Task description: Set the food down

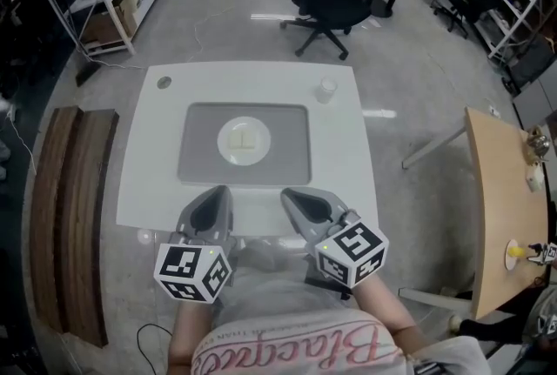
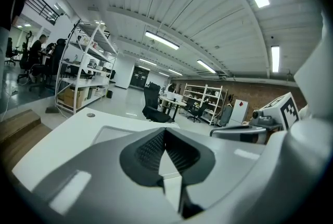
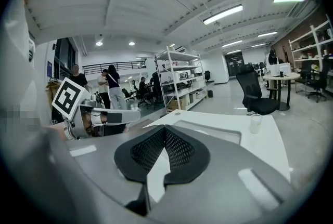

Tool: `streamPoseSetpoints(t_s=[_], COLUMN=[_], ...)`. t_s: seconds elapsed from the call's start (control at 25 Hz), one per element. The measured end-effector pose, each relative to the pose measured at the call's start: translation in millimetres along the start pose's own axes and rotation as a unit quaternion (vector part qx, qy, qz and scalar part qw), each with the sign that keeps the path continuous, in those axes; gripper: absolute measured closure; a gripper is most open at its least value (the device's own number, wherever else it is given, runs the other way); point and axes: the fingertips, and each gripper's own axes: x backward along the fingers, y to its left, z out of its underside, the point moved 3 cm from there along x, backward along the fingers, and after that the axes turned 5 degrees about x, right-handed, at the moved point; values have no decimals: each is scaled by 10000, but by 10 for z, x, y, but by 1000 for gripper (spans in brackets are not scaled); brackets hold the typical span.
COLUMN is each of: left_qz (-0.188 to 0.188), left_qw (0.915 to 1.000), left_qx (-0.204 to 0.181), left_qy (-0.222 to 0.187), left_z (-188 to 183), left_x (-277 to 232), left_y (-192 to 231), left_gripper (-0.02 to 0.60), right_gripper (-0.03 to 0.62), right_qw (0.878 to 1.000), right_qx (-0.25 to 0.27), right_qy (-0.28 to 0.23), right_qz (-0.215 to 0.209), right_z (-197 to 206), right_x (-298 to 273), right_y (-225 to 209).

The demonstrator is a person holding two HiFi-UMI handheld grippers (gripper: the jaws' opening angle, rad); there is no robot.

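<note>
Head view: plate [image 1: 244,141] contents pale and indistinct

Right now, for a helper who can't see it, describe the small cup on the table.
On the white square table, look past the grey mat to the far right corner. The cup there is small, pale and upright, unlike the flat dark disc far left.

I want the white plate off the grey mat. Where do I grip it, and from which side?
Probably its near rim, coming in low from the near edge of the table. The plate lies flat on the mat, so only the thin edge offers a pinch, one jaw above, one below. The right tongs are shut: open them first.
</note>
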Motion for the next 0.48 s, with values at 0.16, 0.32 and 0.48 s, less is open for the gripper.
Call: streamPoseSetpoints(t_s=[0.16,0.32,0.48], left_qz=[27,32,17], left_qw=[9999,9990,9954], left_qx=[77,160,325], left_qy=[123,421,902], left_z=[-47,-9,156], left_x=[-216,-467,-747], left_y=[214,488,790], left_gripper=[583,583,583], right_gripper=[592,592,592], right_qw=[9998,9990,9963], right_qx=[-52,-130,-404], right_qy=[132,360,695], right_qz=[101,225,308], right_z=[-32,15,205], right_x=[-225,-494,-813], right_y=[-162,-360,-631])
